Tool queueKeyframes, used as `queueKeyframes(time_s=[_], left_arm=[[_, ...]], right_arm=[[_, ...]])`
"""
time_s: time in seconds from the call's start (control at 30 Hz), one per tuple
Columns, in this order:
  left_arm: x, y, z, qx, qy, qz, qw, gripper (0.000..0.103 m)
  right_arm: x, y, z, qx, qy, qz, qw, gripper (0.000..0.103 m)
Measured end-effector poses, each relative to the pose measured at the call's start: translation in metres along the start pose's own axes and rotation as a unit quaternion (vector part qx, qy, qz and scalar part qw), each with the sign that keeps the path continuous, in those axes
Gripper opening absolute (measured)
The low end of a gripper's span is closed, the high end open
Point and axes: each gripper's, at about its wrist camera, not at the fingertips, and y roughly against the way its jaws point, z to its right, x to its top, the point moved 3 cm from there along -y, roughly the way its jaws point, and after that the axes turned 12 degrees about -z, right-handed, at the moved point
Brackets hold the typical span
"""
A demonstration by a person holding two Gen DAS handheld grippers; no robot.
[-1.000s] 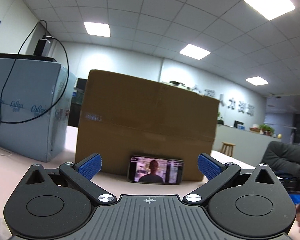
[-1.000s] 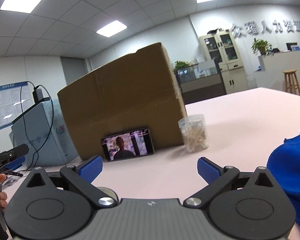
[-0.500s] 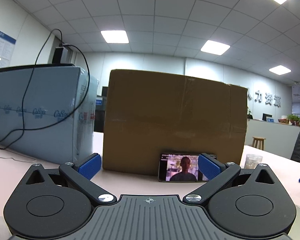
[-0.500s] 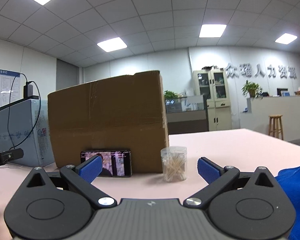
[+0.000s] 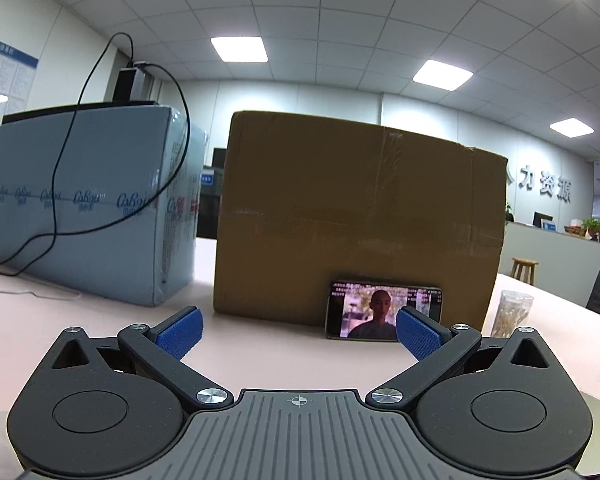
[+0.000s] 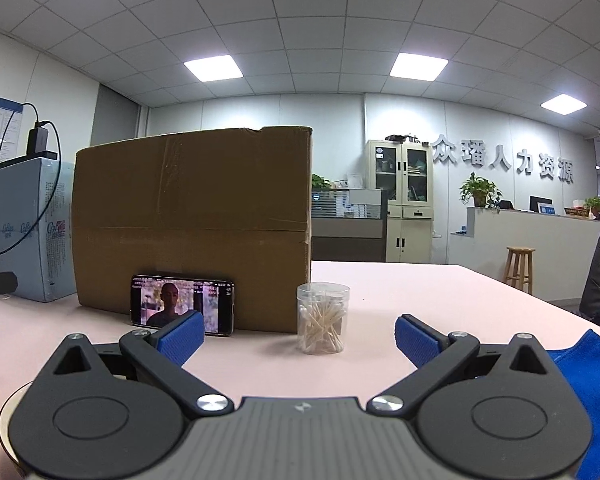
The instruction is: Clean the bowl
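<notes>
A pale pink worktop (image 6: 400,312) is seen across both views. A big brown cardboard box (image 5: 360,216) is stood upright on it, w/ a light-blue wrapped pack (image 5: 88,204) just beside it on the left; a black cable (image 5: 60,184) is draped over the pack's front. A phone (image 6: 182,306) is propped on its long edge against the box front, screen lit. A clear jar of cotton swabs (image 6: 322,318) is stood just right of the phone, near the box corner.

Left tool (image 5: 298,332): blue pads spread wide, nothing held between them, pointed toward box & phone. Right tool (image 6: 298,334): likewise spread wide and empty, jar seen between its fingers but well ahead of them.

A blue cloth (image 6: 596,392) is lain on the worktop at the right tool's right side. The bowl (image 6: 10,412) is only partly seen: a pale rim sliver under the right tool's left side, and a rim sliver at lower right in the left wrist view (image 5: 598,408). So it is sat btwn the two tools, close under them; its inside can't be seen.
</notes>
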Motion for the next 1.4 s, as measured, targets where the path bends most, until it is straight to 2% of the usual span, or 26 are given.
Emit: queueKeyframes(time_s=[0.77, 1.4], left_arm=[[-0.002, -0.007, -0.003, -0.016, 0.006, -0.016, 0.9997, 0.103], [-0.002, -0.005, 0.000, -0.034, -0.005, -0.014, 0.9993, 0.103]], right_arm=[[-0.003, -0.002, 0.007, 0.008, -0.018, -0.008, 1.000, 0.103], [-0.002, -0.011, 0.009, 0.010, -0.018, -0.009, 1.000, 0.103]])
